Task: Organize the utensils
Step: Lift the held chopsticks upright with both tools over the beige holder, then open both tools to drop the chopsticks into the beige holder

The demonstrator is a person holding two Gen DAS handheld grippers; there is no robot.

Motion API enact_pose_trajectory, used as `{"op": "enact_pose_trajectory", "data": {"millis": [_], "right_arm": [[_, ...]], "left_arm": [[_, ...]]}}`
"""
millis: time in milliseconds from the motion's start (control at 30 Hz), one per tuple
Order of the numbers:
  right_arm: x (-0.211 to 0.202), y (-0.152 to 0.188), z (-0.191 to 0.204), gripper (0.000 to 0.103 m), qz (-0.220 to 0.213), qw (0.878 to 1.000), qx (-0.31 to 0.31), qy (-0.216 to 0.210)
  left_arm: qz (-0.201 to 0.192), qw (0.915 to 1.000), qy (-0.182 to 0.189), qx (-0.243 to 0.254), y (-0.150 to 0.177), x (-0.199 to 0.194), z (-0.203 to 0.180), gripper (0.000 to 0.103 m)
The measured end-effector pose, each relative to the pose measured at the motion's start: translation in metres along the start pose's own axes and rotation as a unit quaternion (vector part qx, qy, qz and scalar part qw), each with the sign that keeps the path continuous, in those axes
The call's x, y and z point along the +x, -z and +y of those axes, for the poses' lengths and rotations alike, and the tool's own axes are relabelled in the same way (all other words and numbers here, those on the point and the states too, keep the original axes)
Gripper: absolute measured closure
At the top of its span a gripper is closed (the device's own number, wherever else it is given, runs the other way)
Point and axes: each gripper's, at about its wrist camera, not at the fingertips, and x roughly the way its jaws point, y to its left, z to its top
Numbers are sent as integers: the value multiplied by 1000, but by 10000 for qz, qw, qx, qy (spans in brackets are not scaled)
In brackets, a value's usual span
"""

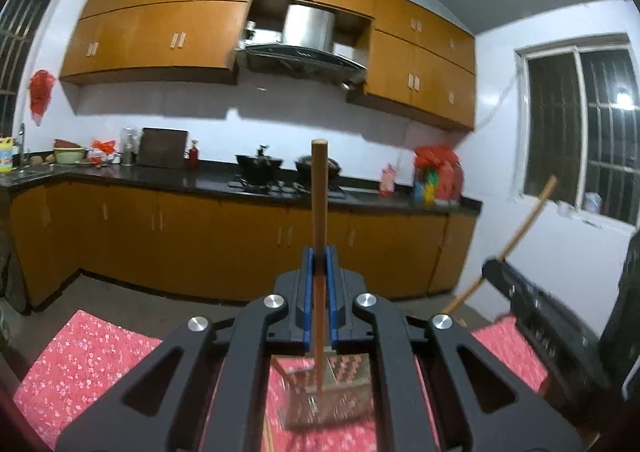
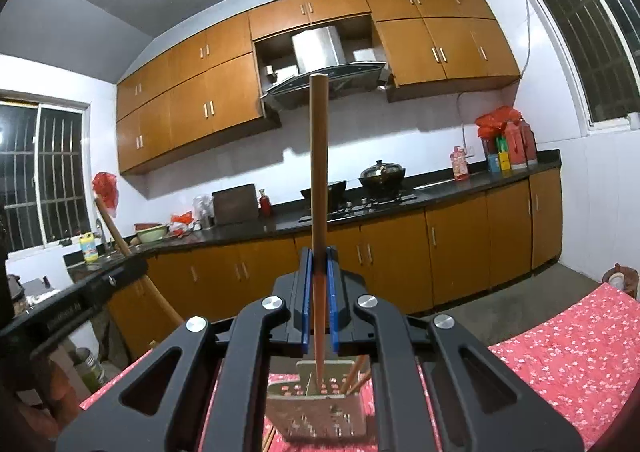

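Observation:
My left gripper (image 1: 319, 258) is shut on a wooden chopstick (image 1: 319, 192) held upright, its lower end over a perforated metal utensil holder (image 1: 326, 392) on the red floral tablecloth (image 1: 92, 356). My right gripper (image 2: 319, 258) is shut on another wooden chopstick (image 2: 319, 156), upright, with its lower end inside the metal utensil holder (image 2: 316, 408). More chopsticks (image 2: 356, 374) lean in the holder. The right gripper with its stick (image 1: 524, 224) shows at the right of the left wrist view; the left gripper's stick (image 2: 120, 240) shows at the left of the right wrist view.
The table with the red cloth (image 2: 568, 352) stands in a kitchen. Orange cabinets (image 1: 240, 240), a dark counter with woks (image 1: 260, 168) and a range hood (image 1: 304, 52) are behind. A window (image 1: 580, 124) is on the right wall.

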Motion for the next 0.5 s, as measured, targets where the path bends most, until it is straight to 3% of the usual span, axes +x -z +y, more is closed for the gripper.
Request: {"op": "enact_pose_trajectory", "data": {"millis": [233, 500], "right_arm": [[30, 15, -1, 95, 212, 9997, 46, 73], [31, 20, 6, 95, 298, 9994, -156, 27]], "left_arm": [[-196, 9993, -50, -330, -1, 21, 9, 96], [-601, 9969, -105, -506, -22, 21, 14, 96]]}}
